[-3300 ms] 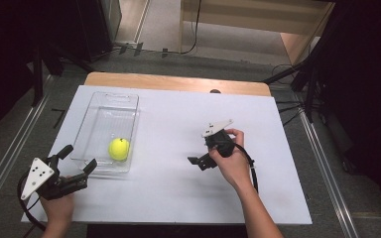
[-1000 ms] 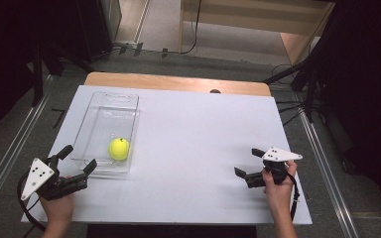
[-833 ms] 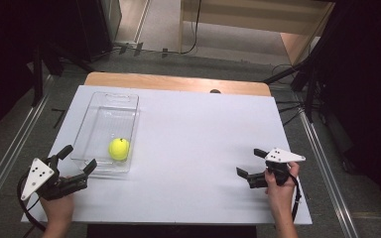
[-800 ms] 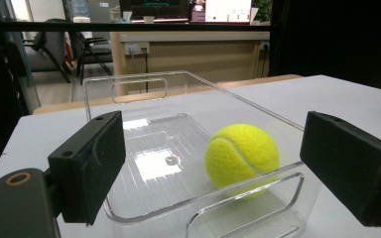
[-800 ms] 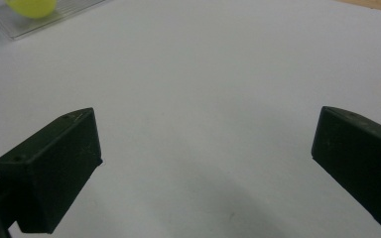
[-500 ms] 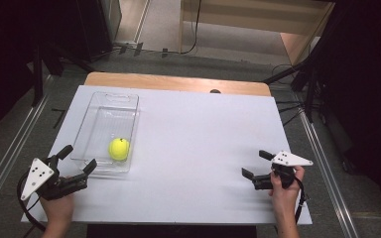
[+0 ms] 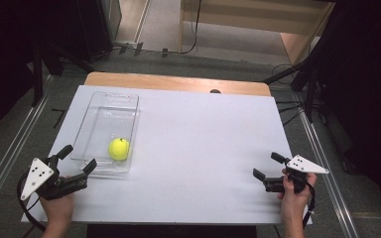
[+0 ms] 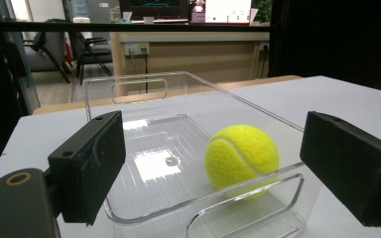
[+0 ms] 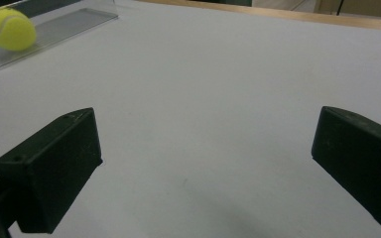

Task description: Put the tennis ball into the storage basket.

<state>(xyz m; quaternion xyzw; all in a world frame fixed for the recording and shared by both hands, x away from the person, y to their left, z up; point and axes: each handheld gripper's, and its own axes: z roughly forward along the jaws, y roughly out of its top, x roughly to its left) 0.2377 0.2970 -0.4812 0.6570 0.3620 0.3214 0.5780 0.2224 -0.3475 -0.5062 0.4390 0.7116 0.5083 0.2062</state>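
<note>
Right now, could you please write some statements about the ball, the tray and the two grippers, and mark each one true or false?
1. The tennis ball lies inside the clear tray. True.
2. The left gripper is shut on the ball. False: its jaws stand open at the tray's near end, apart from the ball.
3. The right gripper is open over bare white table. True.
4. The ball sits at the tray's far end. False: it is near the end closest to the person.
</note>
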